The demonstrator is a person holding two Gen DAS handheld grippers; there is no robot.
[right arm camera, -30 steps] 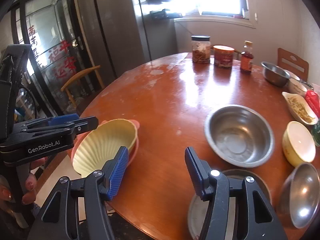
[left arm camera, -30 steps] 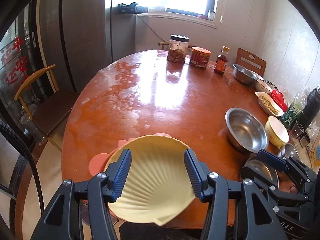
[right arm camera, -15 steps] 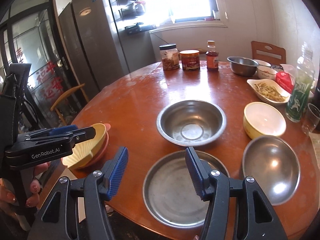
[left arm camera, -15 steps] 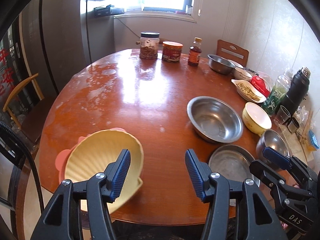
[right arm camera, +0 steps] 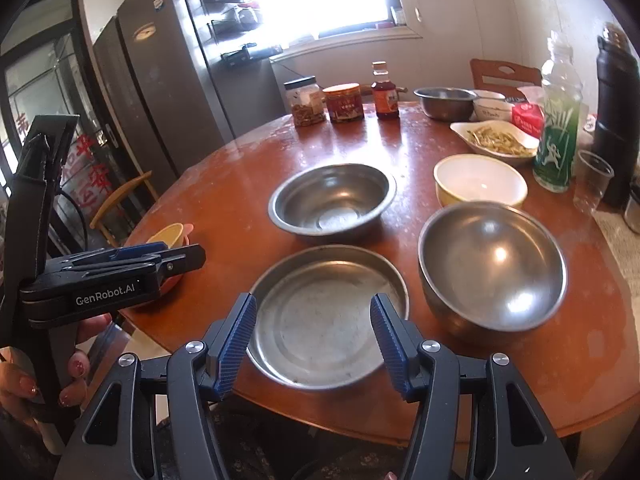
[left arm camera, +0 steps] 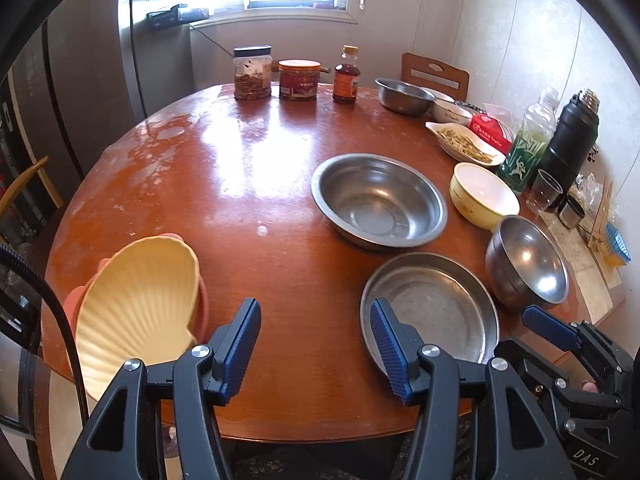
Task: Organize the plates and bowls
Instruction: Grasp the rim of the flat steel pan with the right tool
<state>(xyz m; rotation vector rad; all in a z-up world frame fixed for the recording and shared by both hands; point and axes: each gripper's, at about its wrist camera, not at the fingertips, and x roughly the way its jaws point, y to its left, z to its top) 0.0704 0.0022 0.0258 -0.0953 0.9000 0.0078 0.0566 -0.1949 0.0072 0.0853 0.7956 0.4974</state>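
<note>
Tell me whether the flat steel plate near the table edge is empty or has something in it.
Empty. The flat steel plate shows only its bare, scuffed metal bottom in both views; nothing lies in it, and neither gripper touches it.

**Table layout, near edge to far**

Flat steel plate (left arm camera: 430, 312) at near edge. Wide steel bowl (left arm camera: 378, 200) behind it, deep steel bowl (left arm camera: 528, 266) to its right, ceramic bowl (left arm camera: 484, 194) behind that. Shell dish (left arm camera: 136, 308) far left, nested in another dish. Jars (left arm camera: 252, 72), bottle (left arm camera: 346, 76) along far edge.
</note>
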